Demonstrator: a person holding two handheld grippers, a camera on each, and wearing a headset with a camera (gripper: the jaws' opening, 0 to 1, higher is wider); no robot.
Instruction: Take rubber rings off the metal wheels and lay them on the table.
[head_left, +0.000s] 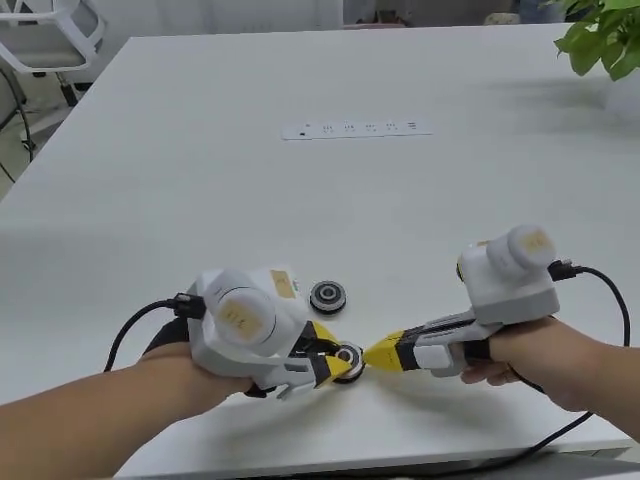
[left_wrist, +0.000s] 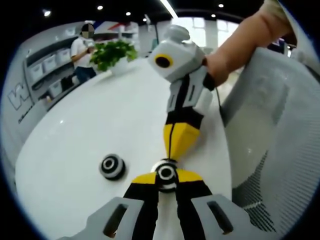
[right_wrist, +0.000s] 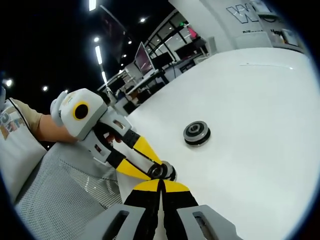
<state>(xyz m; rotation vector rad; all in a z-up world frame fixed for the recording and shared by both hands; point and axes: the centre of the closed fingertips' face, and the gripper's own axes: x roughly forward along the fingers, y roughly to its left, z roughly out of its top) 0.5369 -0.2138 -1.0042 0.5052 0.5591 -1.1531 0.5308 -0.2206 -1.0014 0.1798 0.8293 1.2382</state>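
Metal wheel (head_left: 349, 358) sits clamped between the yellow-tipped jaws of the left hand-held gripper (head_left: 344, 364) at the lower centre of the head view, close over the white desk (head_left: 200, 180). The right hand-held gripper (head_left: 372, 356), jaws pressed together, meets the wheel's rim from the right; whether it grips anything there cannot be told. A second wheel (head_left: 327, 296) lies flat on the desk just above them, its dark rubber ring (head_left: 327, 308) on. A socket panel (head_left: 356, 129) lies at upper centre, a potted plant (head_left: 600, 35) at upper right.
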